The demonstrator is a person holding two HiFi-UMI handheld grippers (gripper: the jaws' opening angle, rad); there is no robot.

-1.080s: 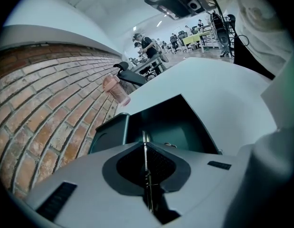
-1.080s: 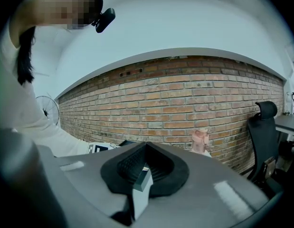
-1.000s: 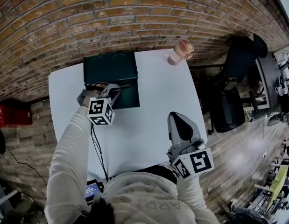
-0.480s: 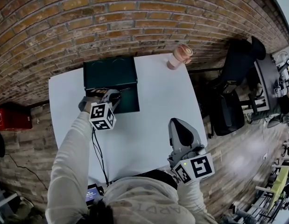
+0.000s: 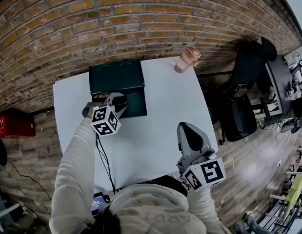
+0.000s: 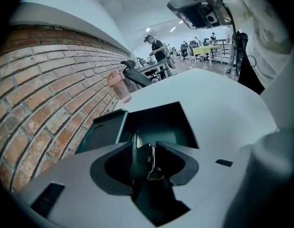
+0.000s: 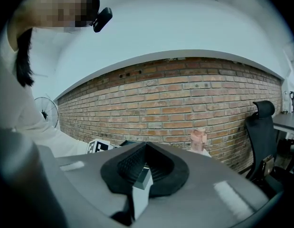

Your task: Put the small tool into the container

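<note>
Opening at the left grey hand-held gripper (image 6: 145, 146), with the small dark metal tool (image 6: 142, 163) between the parting jaws, over the open dark-green rectangular container (image 6: 174, 126) on the white table (image 5: 155, 108); closed and empty at the right gripper (image 7: 145, 148), near the table's front edge.

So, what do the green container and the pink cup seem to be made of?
The container looks like moulded plastic: dark green, smooth, with a dull sheen and rounded lid corners. The cup is probably plastic too: pale pink and matte, but it is too small to be sure.
</note>
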